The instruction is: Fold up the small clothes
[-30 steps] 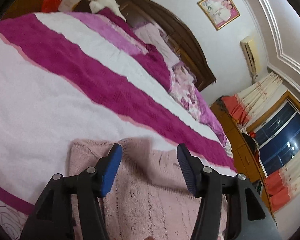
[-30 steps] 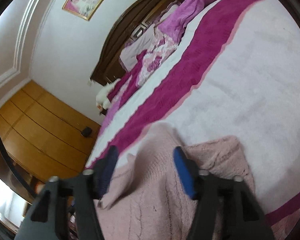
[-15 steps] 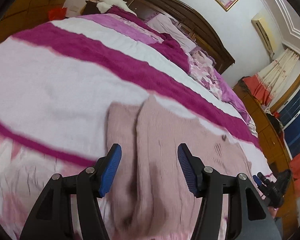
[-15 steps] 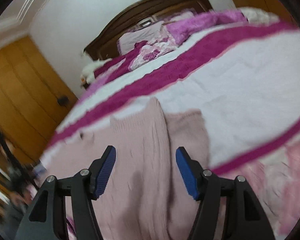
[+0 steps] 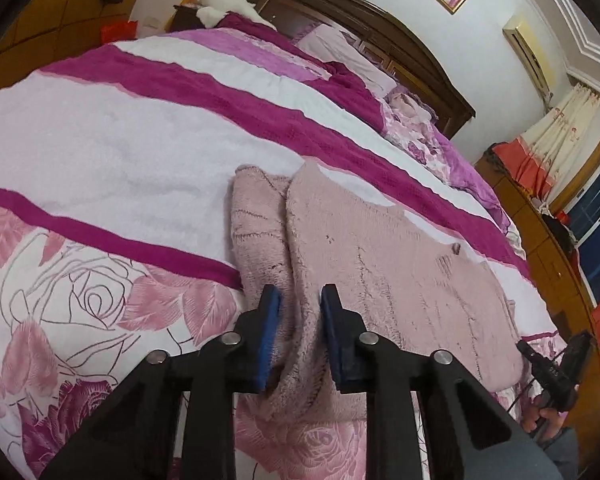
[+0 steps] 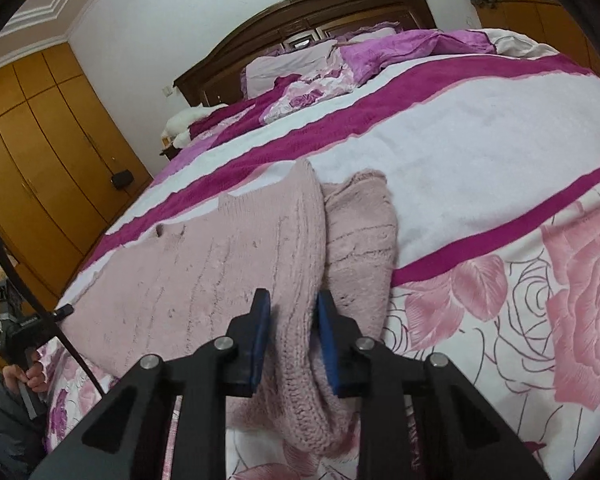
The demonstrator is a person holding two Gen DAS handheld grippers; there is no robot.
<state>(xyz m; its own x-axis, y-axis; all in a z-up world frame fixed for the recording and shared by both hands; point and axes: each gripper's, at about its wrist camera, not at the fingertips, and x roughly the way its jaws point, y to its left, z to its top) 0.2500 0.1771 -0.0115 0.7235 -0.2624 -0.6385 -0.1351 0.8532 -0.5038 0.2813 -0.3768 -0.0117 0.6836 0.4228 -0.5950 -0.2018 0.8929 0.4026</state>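
Observation:
A pale pink knitted sweater (image 5: 380,264) lies flat on the bed, its sleeves (image 5: 256,232) folded along its sides. My left gripper (image 5: 300,312) is shut on a bunched fold at the near left edge of the sweater. In the right wrist view the sweater (image 6: 204,264) spreads to the left. There my right gripper (image 6: 290,312) has its jaws closing, with the near right edge of the knit filling the gap between the blue pads. Each view catches the other gripper at its edge, held by a hand (image 5: 548,416).
The bedspread (image 5: 100,152) has white and magenta stripes, with a rose print (image 6: 540,300) near the front edge. Pillows (image 6: 284,68) and a dark headboard (image 6: 308,12) are at the far end. A wooden wardrobe (image 6: 40,152) stands beside the bed.
Both grippers drew back from over the sweater's middle to its near edge. Their jaws, wide apart before, have closed onto the fabric at the two corners.

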